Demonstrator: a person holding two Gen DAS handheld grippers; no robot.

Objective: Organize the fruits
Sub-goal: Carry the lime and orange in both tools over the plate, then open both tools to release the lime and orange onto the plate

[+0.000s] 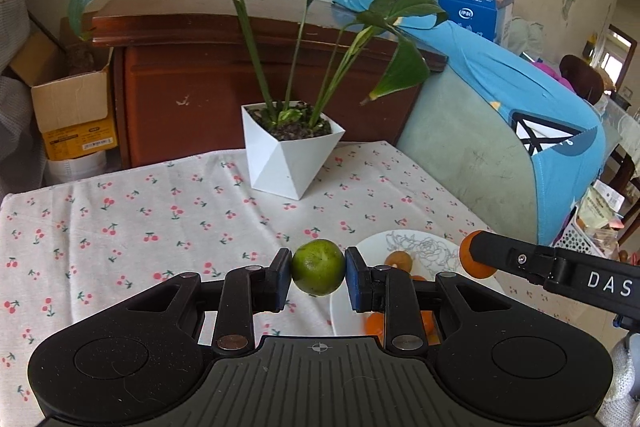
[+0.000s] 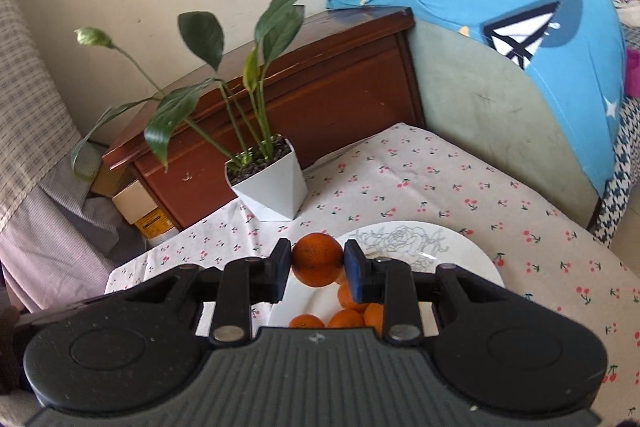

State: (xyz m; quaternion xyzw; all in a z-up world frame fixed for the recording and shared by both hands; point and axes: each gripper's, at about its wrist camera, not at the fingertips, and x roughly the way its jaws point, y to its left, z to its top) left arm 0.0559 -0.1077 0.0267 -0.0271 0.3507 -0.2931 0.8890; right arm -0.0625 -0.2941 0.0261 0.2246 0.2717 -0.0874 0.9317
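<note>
Between the two blue pads of the left gripper (image 1: 318, 268), in the left wrist view, a green citrus fruit (image 1: 318, 267) is sitting clamped at its widest part, so this gripper is grasping the fruit and holding it clear of the cherry-print tablecloth (image 1: 120, 219). Its target, the white plate (image 1: 372, 247), is lying just to the right of and slightly beyond the held fruit, with its near rim passing under the right-hand finger. A brownish fruit (image 1: 398, 259) and several small oranges (image 1: 376, 323) are already resting on that plate. Entering from the right edge of the same view, the right gripper (image 1: 478, 259) is carrying an orange fruit (image 1: 474, 261) above the plate's far right side; its pads are not readable from here. Across the right wrist view, the right gripper (image 2: 317, 265) is clenching that orange fruit (image 2: 317, 264) squarely between its pads, and the plate (image 2: 460, 251) is lying directly below and ahead, with the small oranges (image 2: 348, 315) clustering near its close edge. The white planter (image 2: 268, 183) is standing well beyond, out of the path. Judgement: the right gripper is nearer, already over the plate, needing only a descent; the left is needing a short rightward shift first. Round fruit is offering no long axis, so approach angle is mattering little, though both arms are converging on one plate and crowding is a risk.
</note>
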